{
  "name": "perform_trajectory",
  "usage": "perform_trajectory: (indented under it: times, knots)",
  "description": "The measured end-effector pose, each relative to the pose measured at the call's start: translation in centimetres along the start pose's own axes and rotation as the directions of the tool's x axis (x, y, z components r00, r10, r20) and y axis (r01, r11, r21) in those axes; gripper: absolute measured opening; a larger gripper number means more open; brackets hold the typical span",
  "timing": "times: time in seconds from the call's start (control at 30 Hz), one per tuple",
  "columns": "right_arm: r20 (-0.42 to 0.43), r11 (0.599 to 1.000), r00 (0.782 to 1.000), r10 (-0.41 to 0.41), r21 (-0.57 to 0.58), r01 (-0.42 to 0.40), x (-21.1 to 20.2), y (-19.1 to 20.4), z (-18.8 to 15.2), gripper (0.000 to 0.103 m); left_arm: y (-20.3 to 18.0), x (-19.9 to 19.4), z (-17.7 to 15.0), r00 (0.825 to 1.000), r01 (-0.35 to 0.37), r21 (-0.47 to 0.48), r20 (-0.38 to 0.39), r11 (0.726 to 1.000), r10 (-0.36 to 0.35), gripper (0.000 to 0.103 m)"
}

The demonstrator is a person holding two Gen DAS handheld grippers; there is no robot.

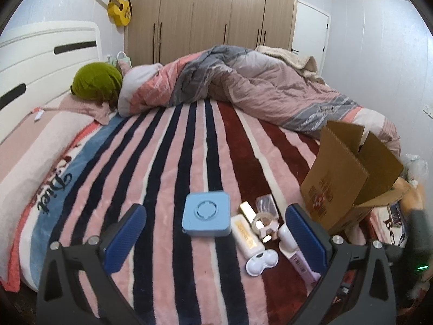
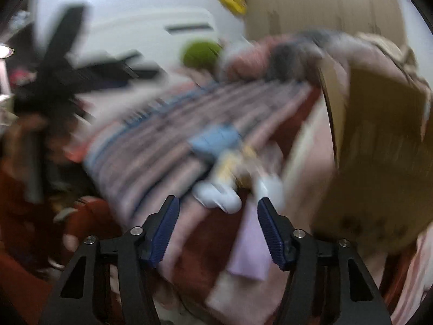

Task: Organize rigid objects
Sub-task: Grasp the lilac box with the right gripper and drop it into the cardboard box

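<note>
Risk: your right hand-held gripper (image 2: 218, 218) view is heavily smeared, so you cannot judge from it which small item sits ahead; closing now could nip the blanket or knock two items together.
Risk, crowding: the small things lie touching or just beside one another, so a finger pushed in between may shove a neighbour off line.
Risk, box: the open brown cardboard box (image 1: 349, 178) has flaps standing up; a carried item could catch one.
Left hand-held gripper (image 1: 216, 233): jaws wide, nothing held, hovering above the striped pink, navy and maroon fleece blanket (image 1: 162, 162) on the bed.
Right hand-held gripper: jaws partly open, nothing between the pads.
Task things: the flat light-blue square plastic case (image 1: 206, 214) lies between the left fingers' lines, ahead of them.
Right of the case: a cream rectangular tube (image 1: 247, 235), a white double-cup lens case (image 1: 262, 264) and a lilac bottle with white cap (image 1: 293, 252), close by the left gripper's right finger.
Ahead of right gripper: a white blob and lilac shape, too blurred to name.
</note>
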State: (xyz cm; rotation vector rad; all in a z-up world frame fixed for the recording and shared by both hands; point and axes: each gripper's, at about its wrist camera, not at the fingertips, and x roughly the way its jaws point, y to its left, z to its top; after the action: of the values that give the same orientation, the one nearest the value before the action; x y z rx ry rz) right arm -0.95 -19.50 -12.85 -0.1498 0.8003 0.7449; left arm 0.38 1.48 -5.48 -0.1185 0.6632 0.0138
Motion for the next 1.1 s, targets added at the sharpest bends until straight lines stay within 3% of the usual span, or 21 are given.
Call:
perform_trajectory:
  times: [0.1, 0.23, 0.33, 0.43, 0.53, 0.6, 0.73, 0.8, 0.9, 1.1]
  knots:
    - [-0.127, 0.991, 0.983, -0.136, 0.001, 0.137, 3.0, -1.1, -2.6, 0.051, 0.2, 0.5, -1.0, 1.000, 0.017, -0.001, 0.009, 1.000, -0.017, 0.102]
    - [-0.199, 0.989, 0.970, -0.137, 0.027, 0.145, 4.7, -1.7, -3.9, 0.036, -0.1, 1.1, -1.7, 1.000, 0.001, 0.020, 0.011, 1.000, -0.002, 0.102]
    - [-0.146, 0.986, 0.976, -0.160, 0.032, 0.166, 4.5, -1.5, -3.2, 0.033, -0.7, 1.3, -1.9, 0.999, 0.049, 0.060, -0.007, 0.997, -0.049, 0.102]
    - [-0.078, 0.994, 0.993, -0.089, 0.055, 0.093, 2.7, -1.2, -1.7, 0.033, -1.8, 1.8, -1.8, 0.989, 0.139, 0.100, -0.058, 0.985, -0.134, 0.102]
    - [-0.029, 0.997, 0.997, -0.077, 0.029, 0.078, 1.2, 0.1, 0.1, 0.033, -2.9, 2.1, -1.9, 0.981, 0.183, 0.121, -0.089, 0.976, -0.173, 0.102]
    - [0.012, 0.999, 1.000, -0.023, 0.030, 0.023, 0.2, 0.6, 2.1, 0.033, -3.1, 2.2, -1.6, 0.962, 0.264, 0.097, -0.104, 0.960, -0.254, 0.102]
    - [0.100, 1.000, 0.995, 0.028, -0.012, -0.027, -1.3, 2.0, 4.9, 0.033, -2.8, 2.4, 0.0, 0.902, 0.418, -0.001, -0.122, 0.909, -0.415, 0.097]
    - [0.135, 0.999, 0.990, 0.035, -0.037, -0.030, -2.0, 2.7, 6.2, 0.033, -2.9, 2.4, 1.0, 0.878, 0.464, -0.014, -0.126, 0.886, -0.462, 0.069]
    - [0.172, 0.998, 0.984, 0.056, -0.052, -0.048, -2.4, 3.2, 7.4, 0.033, -3.3, 2.1, 2.3, 0.832, 0.543, -0.020, -0.126, 0.839, -0.541, 0.048]
    - [0.213, 0.997, 0.974, 0.072, -0.019, -0.070, -3.4, 1.7, 8.3, 0.033, -5.0, 1.8, 4.5, 0.830, 0.551, 0.025, -0.116, 0.834, -0.545, 0.044]
